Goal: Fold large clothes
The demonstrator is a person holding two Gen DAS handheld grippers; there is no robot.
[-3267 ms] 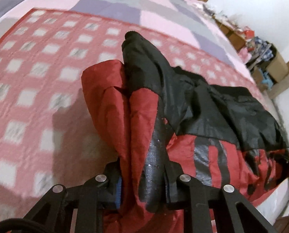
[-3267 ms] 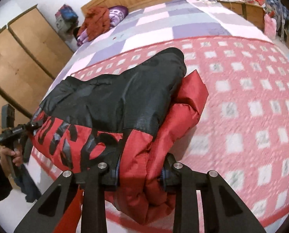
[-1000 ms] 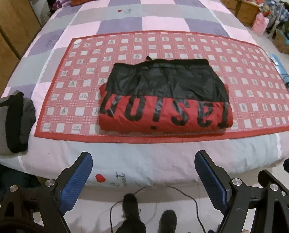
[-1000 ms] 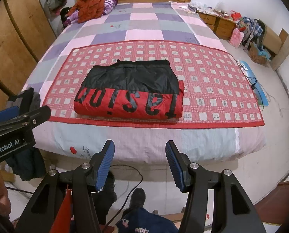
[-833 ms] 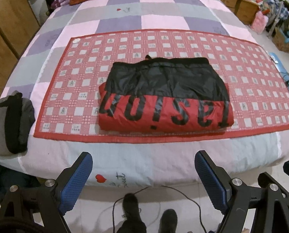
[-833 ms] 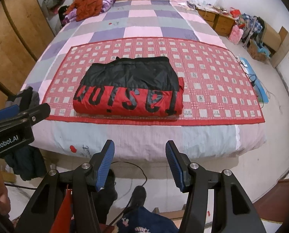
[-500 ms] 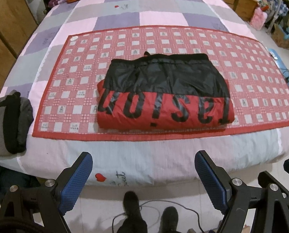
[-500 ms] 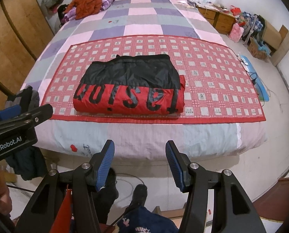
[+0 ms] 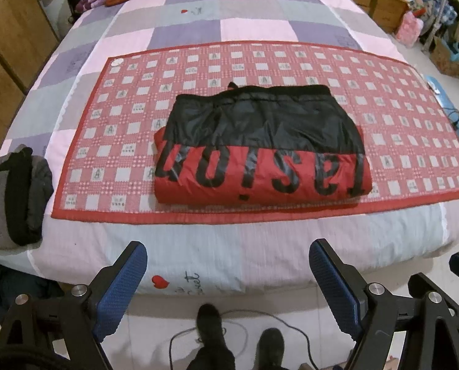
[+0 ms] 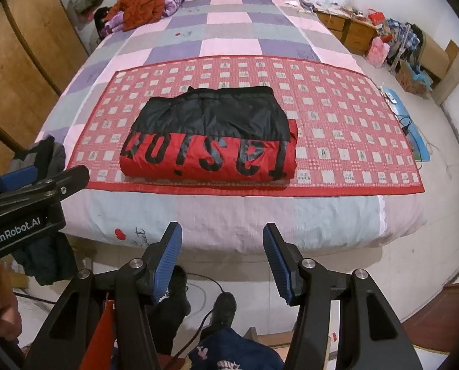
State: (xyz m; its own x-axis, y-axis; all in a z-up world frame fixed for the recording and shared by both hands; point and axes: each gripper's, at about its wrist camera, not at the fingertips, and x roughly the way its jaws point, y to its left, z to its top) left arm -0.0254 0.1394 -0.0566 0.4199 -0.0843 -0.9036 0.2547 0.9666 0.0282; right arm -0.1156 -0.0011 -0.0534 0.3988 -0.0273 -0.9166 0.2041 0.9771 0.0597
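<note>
Slick, puffy red-and-black jacket (image 9: 260, 145) looks light and springy, so we'd pinch its folded corners, both grippers' fingers (image 9: 121, 283) apart and empty.

Red checked mat (image 9: 100, 141) lies bare around the folded jacket (image 9: 260, 166); grey bundle (image 9: 10, 194) crowds the bed's left corner.

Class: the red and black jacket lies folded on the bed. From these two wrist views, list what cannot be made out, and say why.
- Folded jacket: its underside and inner layers, hidden by its own top layer, both views.
- Its lettering: the word's upper part is hidden under the black panel.
- Grey garment: cut off by the left edge, left wrist view.
- Bedside clutter: too small to identify, right wrist view.
</note>
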